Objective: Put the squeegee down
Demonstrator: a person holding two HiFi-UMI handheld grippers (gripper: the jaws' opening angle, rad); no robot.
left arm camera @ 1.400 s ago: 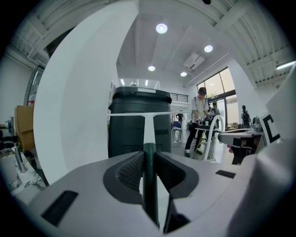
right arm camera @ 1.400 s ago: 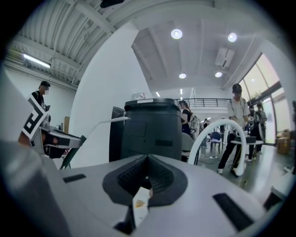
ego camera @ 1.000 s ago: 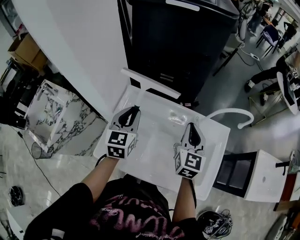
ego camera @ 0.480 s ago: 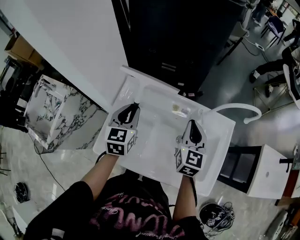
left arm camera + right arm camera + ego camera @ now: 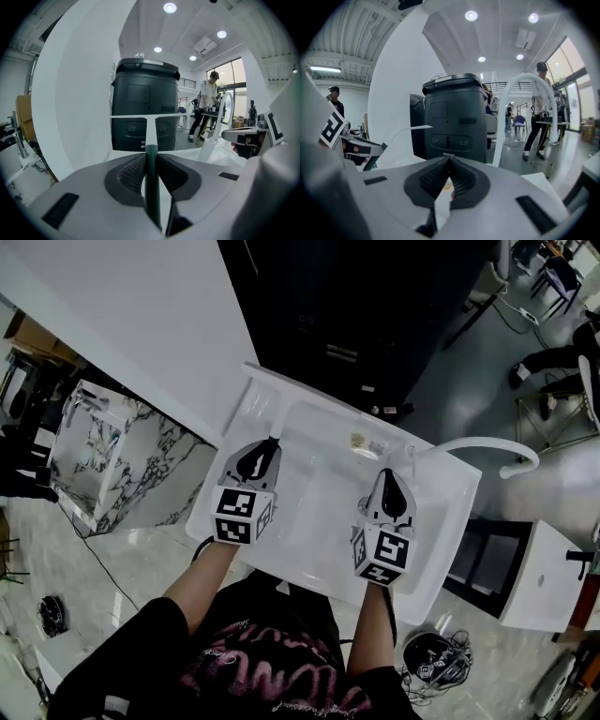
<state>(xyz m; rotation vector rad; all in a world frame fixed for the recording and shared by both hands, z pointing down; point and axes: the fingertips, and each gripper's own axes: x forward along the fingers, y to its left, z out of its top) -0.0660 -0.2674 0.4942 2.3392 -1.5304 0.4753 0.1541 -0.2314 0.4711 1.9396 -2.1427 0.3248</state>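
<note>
Over the white sink (image 5: 448, 521), the left gripper (image 5: 267, 442) has brought the white squeegee with a dark green handle (image 5: 151, 140) lower, jaws pinching it. It looks nearly ready to put down. The right gripper (image 5: 389, 486) has its jaws pressed together, holding nothing.

Round ceiling lamps (image 5: 169, 7) light the room evenly, and daylight pours through the tall windows (image 5: 233, 75) (washed nearly white). In the head view the white sink (image 5: 319, 502) glares while the floor around it is dim. Both gripper views bend and blacken at the corners; the left gripper (image 5: 151, 157) and right gripper (image 5: 450, 161) blur near the lens.
</note>
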